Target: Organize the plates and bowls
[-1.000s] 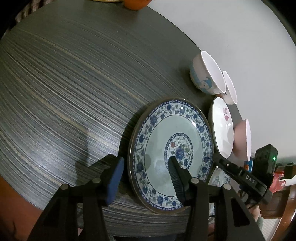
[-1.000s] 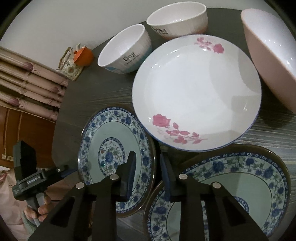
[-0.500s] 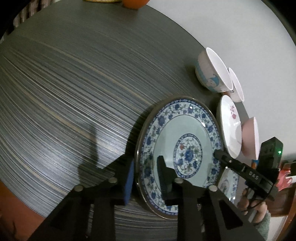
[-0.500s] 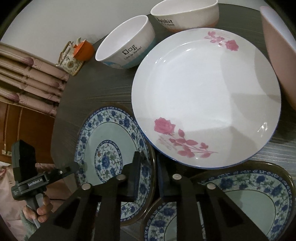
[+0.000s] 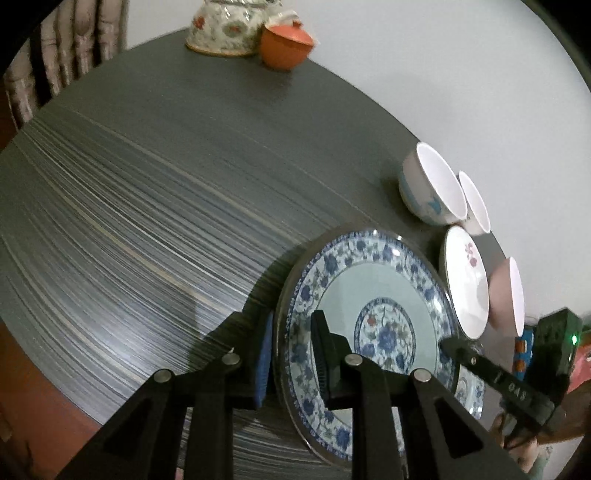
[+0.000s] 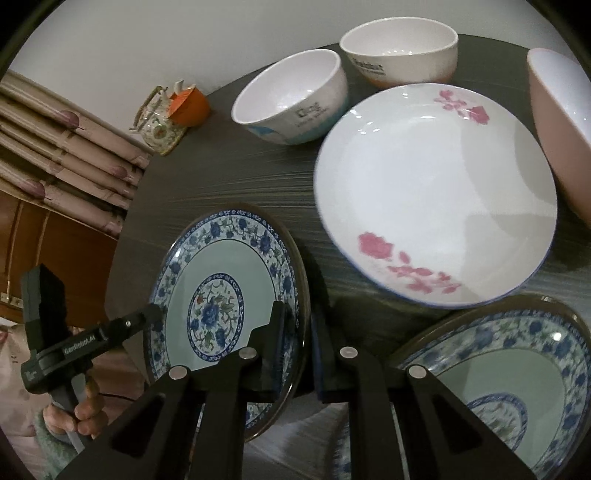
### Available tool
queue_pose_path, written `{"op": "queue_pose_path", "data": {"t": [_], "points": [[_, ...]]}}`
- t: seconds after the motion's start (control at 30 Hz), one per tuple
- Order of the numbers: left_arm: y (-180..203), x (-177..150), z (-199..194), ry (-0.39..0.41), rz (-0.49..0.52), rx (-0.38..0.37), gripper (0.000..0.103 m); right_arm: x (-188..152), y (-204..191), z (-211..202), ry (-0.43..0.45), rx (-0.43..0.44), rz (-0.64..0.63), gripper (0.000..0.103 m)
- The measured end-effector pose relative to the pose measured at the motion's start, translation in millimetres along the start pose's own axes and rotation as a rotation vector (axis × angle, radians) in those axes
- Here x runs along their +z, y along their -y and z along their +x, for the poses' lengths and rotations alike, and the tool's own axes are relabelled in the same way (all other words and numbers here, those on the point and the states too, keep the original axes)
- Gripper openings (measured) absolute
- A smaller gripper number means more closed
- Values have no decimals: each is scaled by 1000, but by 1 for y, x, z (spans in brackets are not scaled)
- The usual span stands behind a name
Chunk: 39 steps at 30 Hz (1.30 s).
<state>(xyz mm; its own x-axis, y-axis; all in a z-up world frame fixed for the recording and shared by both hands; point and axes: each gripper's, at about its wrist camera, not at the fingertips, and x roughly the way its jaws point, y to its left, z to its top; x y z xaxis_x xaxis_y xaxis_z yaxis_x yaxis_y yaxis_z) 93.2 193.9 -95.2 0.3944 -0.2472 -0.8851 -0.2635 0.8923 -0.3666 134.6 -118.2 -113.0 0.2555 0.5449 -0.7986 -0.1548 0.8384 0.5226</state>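
A blue-and-white floral plate (image 5: 369, 314) is held between both grippers above the dark round table (image 5: 166, 203). My left gripper (image 5: 291, 354) is shut on its near rim. My right gripper (image 6: 299, 347) is shut on the opposite rim of the same plate (image 6: 221, 291). A second blue floral plate (image 6: 517, 380) lies at lower right. A white plate with pink roses (image 6: 436, 192) lies behind it. A white bowl with blue print (image 6: 291, 99), a white-and-orange bowl (image 6: 399, 51) and a pink bowl (image 6: 561, 122) stand around it.
A floral teapot (image 5: 225, 26) and an orange cup (image 5: 284, 44) stand at the table's far edge. A padded chair back (image 6: 55, 155) is at the left of the right wrist view. A white wall runs behind the table.
Both grippers have closed on opposite rims of the blue floral plate, and it has tilted up off the table. The cameras have pulled back, showing the teapot and cup.
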Motion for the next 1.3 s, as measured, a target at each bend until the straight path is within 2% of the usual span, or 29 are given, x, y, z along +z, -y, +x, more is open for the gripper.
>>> {"op": "queue_pose_path", "data": {"t": [0.2, 0.73, 1.3], "points": [[-12, 6, -4, 27, -11, 58, 21, -17, -19, 1, 28, 11, 8, 13], [-30, 10, 0, 23, -51, 96, 21, -49, -28, 22, 32, 18, 28, 14], [-29, 10, 18, -23, -71, 120, 21, -44, -38, 36, 16, -6, 13, 15]]}}
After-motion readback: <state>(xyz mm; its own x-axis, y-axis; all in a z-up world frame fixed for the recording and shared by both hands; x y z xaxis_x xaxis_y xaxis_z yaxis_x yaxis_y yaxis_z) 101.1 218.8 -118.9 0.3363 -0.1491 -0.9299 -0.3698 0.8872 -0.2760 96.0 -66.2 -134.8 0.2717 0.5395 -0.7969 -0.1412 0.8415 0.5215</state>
